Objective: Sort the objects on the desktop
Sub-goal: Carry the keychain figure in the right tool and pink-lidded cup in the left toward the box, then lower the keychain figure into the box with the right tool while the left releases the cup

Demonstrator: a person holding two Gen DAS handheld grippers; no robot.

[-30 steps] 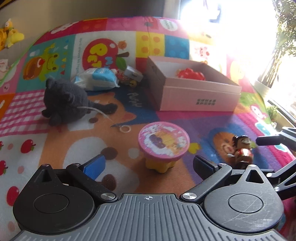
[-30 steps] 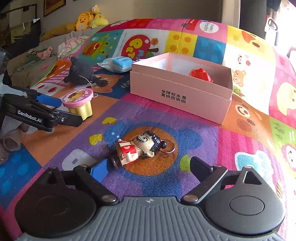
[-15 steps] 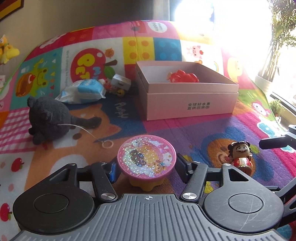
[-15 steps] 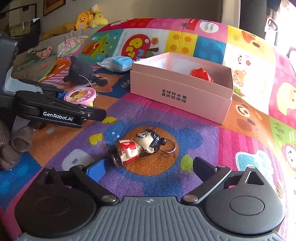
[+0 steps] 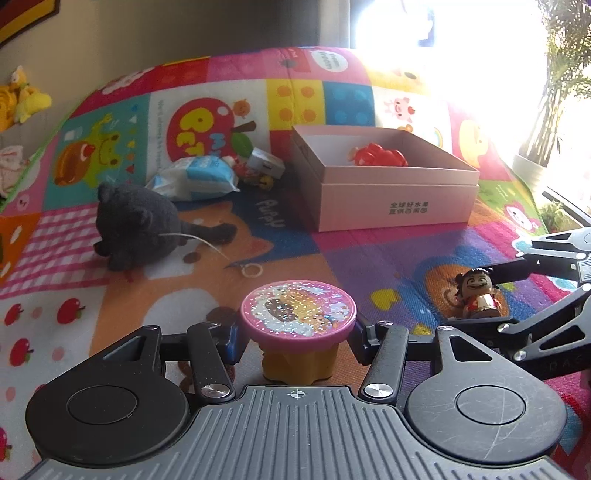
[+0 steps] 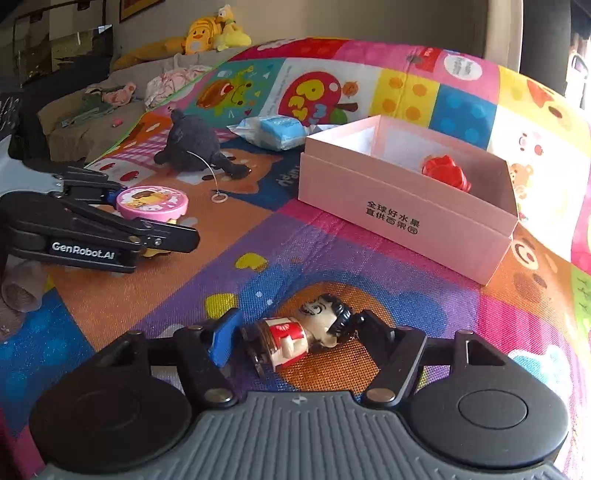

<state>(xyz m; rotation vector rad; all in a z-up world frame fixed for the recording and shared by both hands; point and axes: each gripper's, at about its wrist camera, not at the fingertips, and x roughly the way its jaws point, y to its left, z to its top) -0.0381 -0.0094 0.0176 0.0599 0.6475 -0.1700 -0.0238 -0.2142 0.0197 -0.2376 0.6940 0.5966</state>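
A bright play mat (image 5: 110, 332) covers the surface. The left gripper (image 5: 297, 341) brackets a pink-lidded cup (image 5: 298, 317), fingers narrowed against its sides, likely for lifting. The pink box (image 5: 391, 206) waits beyond. The right gripper (image 6: 295, 338) straddles the lying figurine (image 6: 295, 338), closing but seemingly not clamped.

A colourful play mat (image 5: 229, 96) is spread below a grey wall (image 5: 184, 29). Strong glare is cast by a window (image 5: 461, 55), beside which a plant (image 5: 561, 74) is seen.
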